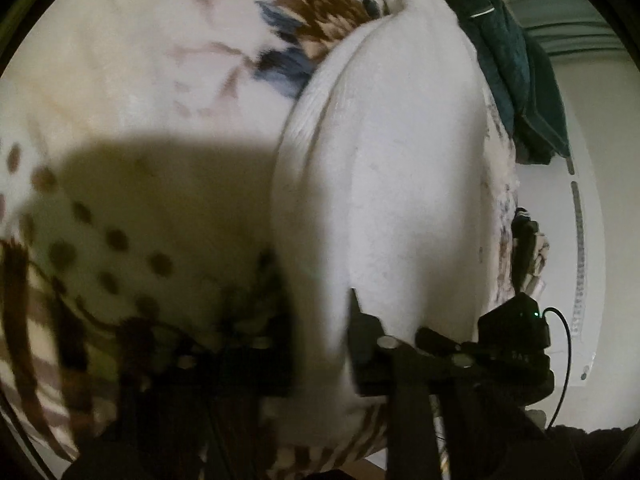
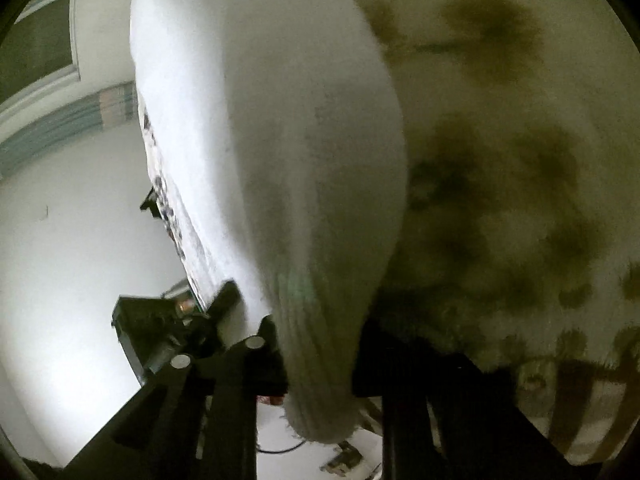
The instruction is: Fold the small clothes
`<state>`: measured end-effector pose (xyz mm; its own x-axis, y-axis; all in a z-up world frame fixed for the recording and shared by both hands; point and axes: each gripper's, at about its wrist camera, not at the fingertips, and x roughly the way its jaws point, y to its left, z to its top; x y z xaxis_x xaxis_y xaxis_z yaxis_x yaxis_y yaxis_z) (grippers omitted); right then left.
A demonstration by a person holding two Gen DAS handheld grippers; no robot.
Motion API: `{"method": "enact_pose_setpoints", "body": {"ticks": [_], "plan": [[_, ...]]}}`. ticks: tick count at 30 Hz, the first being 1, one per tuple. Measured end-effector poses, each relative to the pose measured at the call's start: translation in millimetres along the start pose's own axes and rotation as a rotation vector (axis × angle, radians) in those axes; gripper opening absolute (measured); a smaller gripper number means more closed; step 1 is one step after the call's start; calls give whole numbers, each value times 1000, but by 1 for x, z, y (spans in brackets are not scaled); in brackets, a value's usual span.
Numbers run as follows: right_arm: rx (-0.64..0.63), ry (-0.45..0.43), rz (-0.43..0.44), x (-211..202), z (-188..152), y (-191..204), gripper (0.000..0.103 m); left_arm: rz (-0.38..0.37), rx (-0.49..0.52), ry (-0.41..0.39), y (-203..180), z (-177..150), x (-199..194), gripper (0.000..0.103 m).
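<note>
sock (image 2: 304, 208) betw. right tool (image 2: 320, 360) fingers

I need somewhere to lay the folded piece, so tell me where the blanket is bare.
The widest bare stretch of the patterned blanket lies on the far side of the white garment from the bed's edge, in the left wrist view. Toward the dark green clothes it is crowded. Both the left claw and right claw grip the white garment.

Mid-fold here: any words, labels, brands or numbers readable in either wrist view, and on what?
None readable.
Faint marks on the black gripper housing in the left wrist view: too small and blurred to read.
White garment, patterned blanket, dark green cloth: no text or tag visible.
</note>
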<state>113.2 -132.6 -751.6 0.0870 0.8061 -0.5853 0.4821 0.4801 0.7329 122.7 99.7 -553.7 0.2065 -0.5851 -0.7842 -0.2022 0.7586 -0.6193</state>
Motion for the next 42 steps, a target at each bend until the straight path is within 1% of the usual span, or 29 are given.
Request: {"method": "enact_pose_setpoints", "body": {"ticks": [1, 4, 8, 10, 12, 14, 15, 20, 22, 24, 27, 28, 30, 32, 34, 35, 36, 37, 38, 39, 40, 41, 42], "plan": [[-2, -9, -10, -1, -2, 3, 16, 3, 2, -7, -2, -1, -2, 13], [-27, -35, -43, -7, -5, 15, 15, -25, -3, -20, -7, -4, -11, 12], [-40, -60, -36, -15, -12, 34, 15, -57, -15, -39, -15, -4, -28, 12], [-57, -72, -35, -24, -13, 42, 15, -43, 9, -46, -24, -2, -35, 12], [-61, -84, -29, -33, -13, 52, 15, -43, 26, -57, -35, 0, -43, 11], [-73, -97, -34, -45, -11, 63, 15, -38, 53, -73, -53, 5, -51, 11], [-83, -103, -38, -54, -8, 64, 15, -33, 65, -82, -60, 7, -53, 11], [-156, -137, -97, -85, 11, 98, 14, -5, 120, -149, -95, 30, -69, 11], [-202, -162, -155, -94, 24, 122, 14, 12, 148, -179, -109, 42, -73, 11], [-208, -180, -182, -107, 41, 143, 14, -5, 170, -204, -125, 60, -73, 11], [-247, -235, -208, -121, 73, 176, 14, -27, 193, -252, -148, 96, -72, 11], [-258, -259, -214, -127, 89, 189, 14, -36, 193, -273, -155, 113, -72, 11], [-271, -292, -201, -138, 117, 214, 14, -56, 209, -305, -167, 145, -72, 11], [-302, -323, -199, -143, 158, 245, 14, -75, 219, -334, -181, 183, -68, 11], [-318, -351, -205, -147, 197, 271, 14, -83, 220, -355, -189, 215, -64, 11], [-324, -348, -202, -147, 216, 281, 15, -93, 220, -361, -194, 239, -59, 11], [-323, -352, -205, -149, 241, 292, 15, -94, 214, -355, -196, 255, -55, 14], [-315, -376, -212, -151, 263, 304, 19, -93, 202, -347, -195, 275, -48, 15], [-310, -389, -211, -149, 291, 316, 21, -91, 181, -342, -194, 302, -39, 19], [-300, -375, -209, -148, 311, 324, 23, -88, 167, -346, -192, 317, -35, 32], [-279, -353, -207, -146, 336, 329, 28, -91, 157, -356, -189, 337, -31, 41], [-264, -358, -196, -146, 354, 332, 30, -95, 149, -378, -185, 352, -31, 60], [-261, -380, -193, -151, 364, 334, 31, -87, 138, -397, -181, 362, -31, 65]]}}
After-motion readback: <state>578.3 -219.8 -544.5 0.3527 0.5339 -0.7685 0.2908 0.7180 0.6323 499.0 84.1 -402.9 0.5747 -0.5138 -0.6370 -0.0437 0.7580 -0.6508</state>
